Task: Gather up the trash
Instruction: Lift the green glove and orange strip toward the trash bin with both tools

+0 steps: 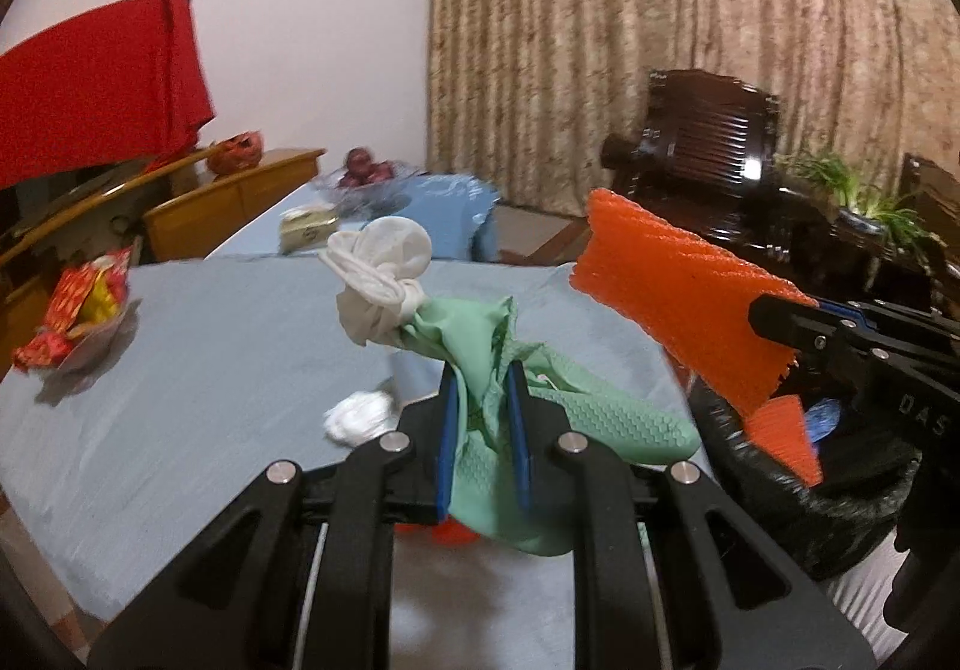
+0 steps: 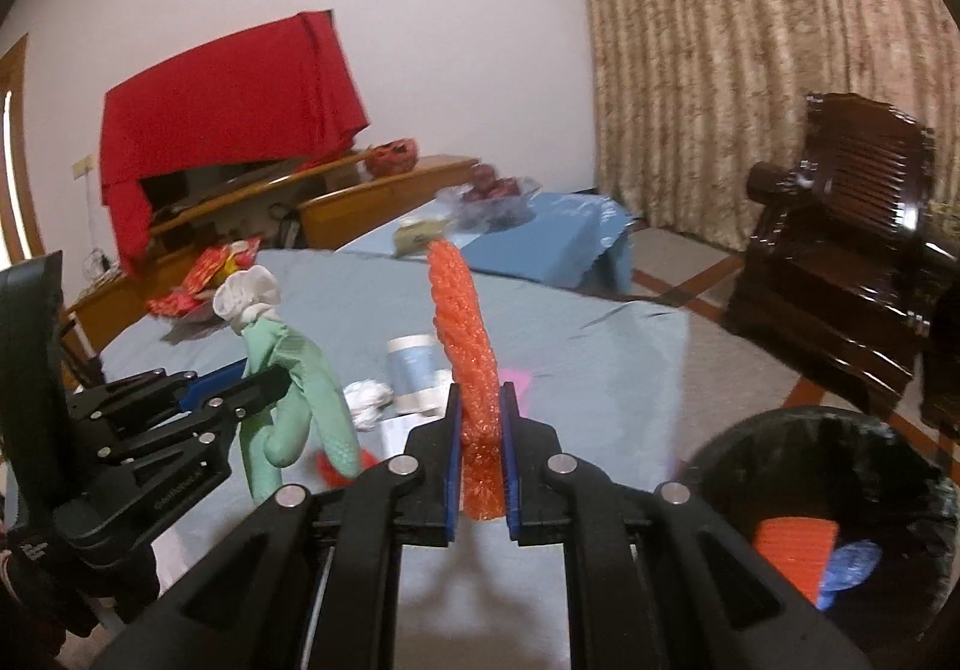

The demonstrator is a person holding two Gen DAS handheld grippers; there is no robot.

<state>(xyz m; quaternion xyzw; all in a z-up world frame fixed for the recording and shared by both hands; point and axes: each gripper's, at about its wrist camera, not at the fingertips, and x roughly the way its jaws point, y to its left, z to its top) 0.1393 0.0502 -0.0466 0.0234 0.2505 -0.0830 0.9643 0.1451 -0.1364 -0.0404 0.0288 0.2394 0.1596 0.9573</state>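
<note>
Left claw (image 1: 485, 430) clamped on green rubber glove (image 1: 480, 346), pinched between both blue pads, cuff and white lining (image 1: 384, 274) sticking up beyond the fingertips, glove fingers drooping to the claw's right. Held above the blue-covered tabletop (image 1: 180, 370). Crumpled white paper (image 1: 360, 415) on the tabletop just left of and below that claw.

Right claw (image 2: 480, 430) clamped on orange foam netting (image 2: 465, 346), standing upright between the pads and rising well past the tips. Black-lined trash bin (image 2: 720, 466) below and to the right of that claw, with orange netting (image 2: 795, 550) and a blue scrap (image 2: 849, 565) already inside. White container with pale blue label (image 2: 411, 370) ahead of the right claw, just left of the netting. Red snack wrappers (image 1: 78, 310) far left of the left claw.
</note>
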